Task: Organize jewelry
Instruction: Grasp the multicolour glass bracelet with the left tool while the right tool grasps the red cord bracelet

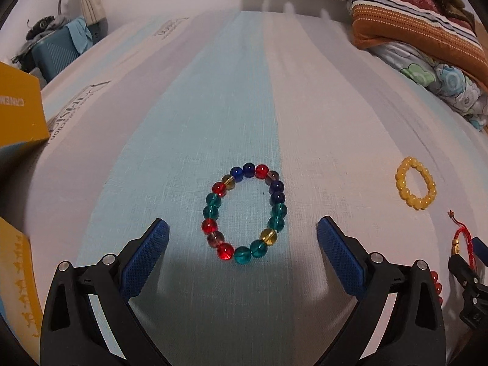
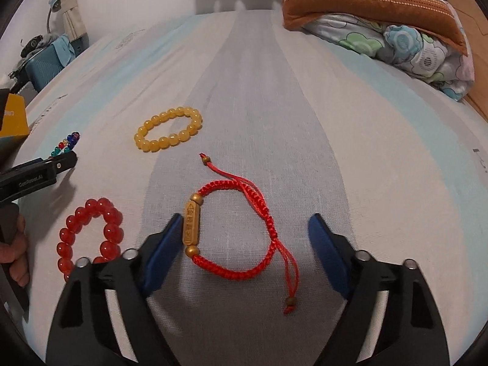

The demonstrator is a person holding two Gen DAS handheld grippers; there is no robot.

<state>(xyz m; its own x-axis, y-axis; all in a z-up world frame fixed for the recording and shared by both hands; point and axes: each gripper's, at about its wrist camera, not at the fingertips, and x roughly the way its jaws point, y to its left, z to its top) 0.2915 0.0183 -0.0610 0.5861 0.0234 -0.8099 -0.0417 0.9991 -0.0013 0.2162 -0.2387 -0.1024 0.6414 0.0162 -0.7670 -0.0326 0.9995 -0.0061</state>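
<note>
Both grippers' jaws stand wide, holding nothing. The multicoloured bead bracelet [image 1: 245,214] lies between the left gripper [image 1: 242,238] jaws. The red cord bracelet [image 2: 236,231] lies between the right gripper [image 2: 244,238] jaws, its gold charm beside the left jaw; closing may pinch only loose cord.

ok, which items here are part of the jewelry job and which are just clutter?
Job items:
multicolour bead bracelet
yellow bead bracelet
red cord bracelet
red bead bracelet

Just lying about:
yellow box
folded bedding
blue suitcase

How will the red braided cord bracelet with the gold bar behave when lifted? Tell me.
The red braided cord bracelet probably goes floppy, its loop collapsing. Its gold bar looks like the heaviest part, so it likely swings lowest. The loose knotted tails would probably dangle and may snag.
</note>
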